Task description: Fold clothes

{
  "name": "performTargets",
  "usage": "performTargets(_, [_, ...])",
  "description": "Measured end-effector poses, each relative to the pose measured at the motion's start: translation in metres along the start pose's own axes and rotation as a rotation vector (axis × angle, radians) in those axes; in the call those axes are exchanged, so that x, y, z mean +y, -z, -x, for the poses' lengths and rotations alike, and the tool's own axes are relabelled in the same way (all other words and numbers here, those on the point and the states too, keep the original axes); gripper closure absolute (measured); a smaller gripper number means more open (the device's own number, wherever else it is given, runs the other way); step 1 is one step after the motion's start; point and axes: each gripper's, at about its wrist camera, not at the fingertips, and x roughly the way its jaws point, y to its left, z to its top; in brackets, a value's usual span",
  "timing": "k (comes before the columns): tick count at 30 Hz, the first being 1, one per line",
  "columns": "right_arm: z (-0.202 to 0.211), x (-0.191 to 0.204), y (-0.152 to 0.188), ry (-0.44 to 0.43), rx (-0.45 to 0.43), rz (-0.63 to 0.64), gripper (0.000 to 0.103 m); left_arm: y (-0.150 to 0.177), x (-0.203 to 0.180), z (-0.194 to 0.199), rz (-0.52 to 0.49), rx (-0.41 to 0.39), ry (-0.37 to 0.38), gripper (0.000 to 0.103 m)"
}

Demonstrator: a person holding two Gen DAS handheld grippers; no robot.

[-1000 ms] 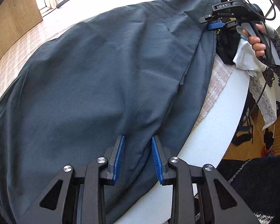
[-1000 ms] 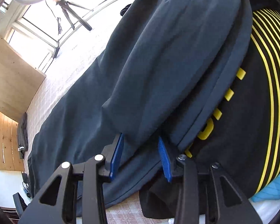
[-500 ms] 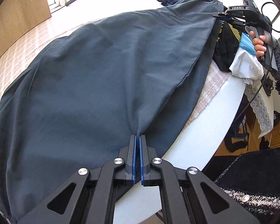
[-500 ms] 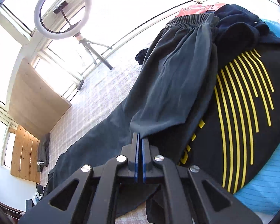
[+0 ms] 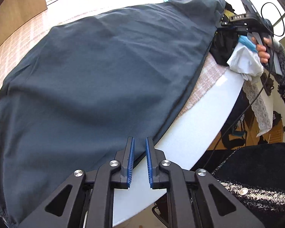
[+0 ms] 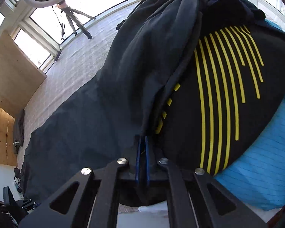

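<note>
left gripper (image 5: 138,160) — black arms, blue ribbed pads, silver screws | sleeve (image 5: 284,72) — black-white knit

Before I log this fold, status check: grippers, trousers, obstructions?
Left gripper open, at trousers hem. Right gripper shut on trousers edge. Striped shirt alongside, partly under them.

Matt dark grey woven cloth trousers (image 5: 96,76), ribbed blue pads on matt black plastic left gripper (image 5: 139,161), shiny metal pivots, black jersey (image 6: 228,104) with smooth yellow stripes, textured pink checked bedcover (image 5: 205,83)
</note>
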Motion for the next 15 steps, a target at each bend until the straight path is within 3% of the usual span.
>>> performTargets(2, [0.031,0.014,0.003,-0.013,-0.041,0.063,0.098,-0.001,0.02,0.032,0.049,-0.049,-0.017,0.089])
performTargets(5, [0.067,0.06,-0.015,-0.108,-0.086,0.196,0.098,-0.011,0.063,0.083,0.126,-0.146,-0.08,0.089])
performTargets(10, [0.105,0.182,-0.071,-0.228,-0.181,0.485,0.092,-0.043,0.128,0.153,0.22,-0.271,-0.282,0.091])
performTargets(11, [0.109,0.21,-0.08,-0.25,-0.196,0.556,0.089,-0.05,0.136,0.161,0.226,-0.285,-0.315,0.091])
performTargets(13, [0.108,0.267,-0.094,-0.291,-0.207,0.71,0.068,-0.057,0.147,0.167,0.233,-0.291,-0.37,0.091])
performTargets(15, [0.09,0.318,-0.099,-0.292,-0.191,0.842,0.067,-0.063,0.15,0.153,0.229,-0.268,-0.356,0.091])
